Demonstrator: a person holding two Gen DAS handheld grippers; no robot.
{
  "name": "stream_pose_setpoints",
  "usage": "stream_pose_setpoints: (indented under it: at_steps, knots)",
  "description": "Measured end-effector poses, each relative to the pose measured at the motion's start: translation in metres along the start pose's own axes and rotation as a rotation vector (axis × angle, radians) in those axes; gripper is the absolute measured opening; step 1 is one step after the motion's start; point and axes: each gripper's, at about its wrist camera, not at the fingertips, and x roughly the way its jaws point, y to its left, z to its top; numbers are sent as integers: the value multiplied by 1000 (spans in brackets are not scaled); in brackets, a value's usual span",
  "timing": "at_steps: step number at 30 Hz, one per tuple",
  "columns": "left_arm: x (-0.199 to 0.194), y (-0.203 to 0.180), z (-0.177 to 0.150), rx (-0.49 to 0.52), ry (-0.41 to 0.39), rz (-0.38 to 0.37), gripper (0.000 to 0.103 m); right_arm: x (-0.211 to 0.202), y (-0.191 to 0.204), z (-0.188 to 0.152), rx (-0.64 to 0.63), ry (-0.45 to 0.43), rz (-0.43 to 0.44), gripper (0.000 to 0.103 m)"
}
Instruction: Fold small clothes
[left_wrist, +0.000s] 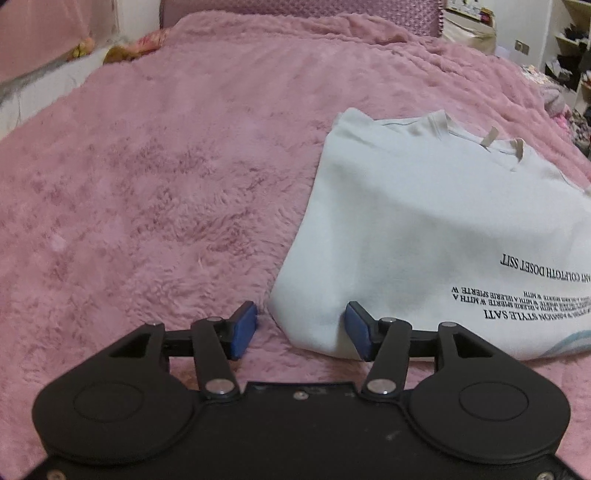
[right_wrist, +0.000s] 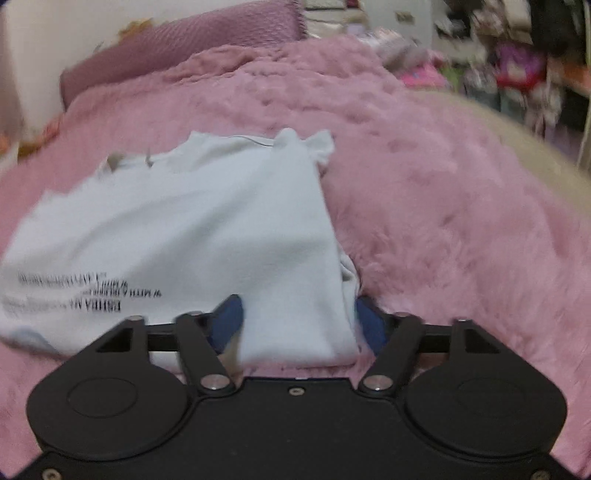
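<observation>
Both hand-held grippers straddling shirt (left_wrist: 424, 229) corners

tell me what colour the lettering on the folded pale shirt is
Black lettering on the folded pale shirt, sharpest in the left wrist view.

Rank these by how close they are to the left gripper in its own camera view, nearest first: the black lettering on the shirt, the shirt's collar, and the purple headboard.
From the left gripper:
1. Black lettering, low on the right, on the white shirt.
2. Collar, farther up the shirt, right of centre.
3. Purple headboard, at the far end of the pink blanket, top of view.
</observation>
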Motion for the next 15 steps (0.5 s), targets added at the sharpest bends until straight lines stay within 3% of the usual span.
stream_pose_setpoints:
  at_steps: [1, 2, 3, 5, 6, 7, 10, 15]
  knots:
    - [2, 2, 0, -13, 7, -4, 57, -1, 2, 0, -14, -4, -16, 35]
    - [4, 3, 1, -23, 15, -8, 57, -1, 2, 0, -13, -8, -23, 29]
    - [5, 3, 1, -29, 19, -7, 58, -3, -1, 1, -1, -14, -24, 13]
    - [6, 1, 0, -17, 12, -4, 57, -7, -10, 2, 52, -23, -6, 7]
    - [5, 0, -2, -5, -2, -8, 41, -9, -14, 2, 71, -24, 5, 5]
    - [3, -2, -2, 5, -11, -11, 7, -13, -15, 1, 84, -34, 5, 4]
    - [-5, -10, -1, 52, -43, 18, 7, -26, -12, 1, 73, -89, -17, 3]
    - [-28, 2, -1, -10, -77, 0, 7, -37, -14, -2, 88, -119, -40, 1]
